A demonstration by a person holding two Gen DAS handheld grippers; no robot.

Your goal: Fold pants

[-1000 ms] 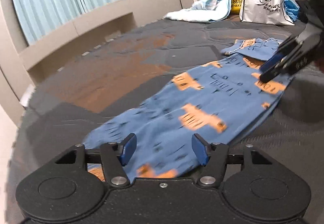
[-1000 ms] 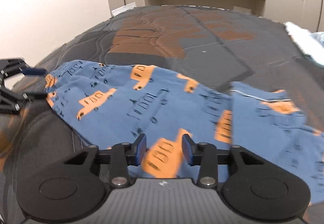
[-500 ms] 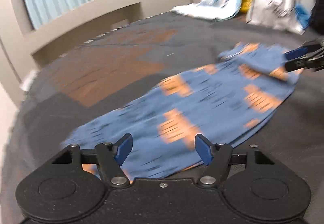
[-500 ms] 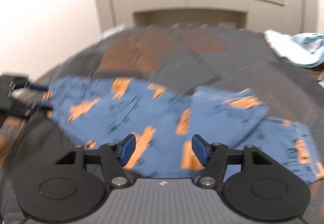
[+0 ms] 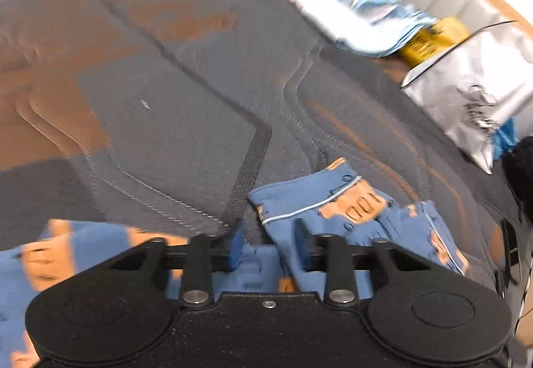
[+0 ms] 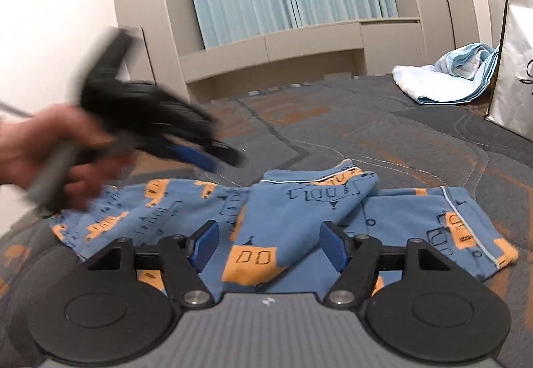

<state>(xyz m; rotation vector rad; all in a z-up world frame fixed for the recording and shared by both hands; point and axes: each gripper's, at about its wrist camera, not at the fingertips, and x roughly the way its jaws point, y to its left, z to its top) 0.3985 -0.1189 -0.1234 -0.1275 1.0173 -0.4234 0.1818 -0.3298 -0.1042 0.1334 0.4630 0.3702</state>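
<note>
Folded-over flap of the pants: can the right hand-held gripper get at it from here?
Probably yes. The flap lies on top of the pants, right ahead of the right hand-held gripper, whose jaws are opening over the cloth without pinching it. The left hand-held gripper hovers off to the side.

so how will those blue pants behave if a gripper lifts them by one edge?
Probably floppy: the pants already lie in soft folds and ripples on the bed cover, so a lifted edge would likely drape and drag the rest. They look thin and light, so likely easy to shift. Against the textured cover they may cling and bunch up rather than slide.
</note>
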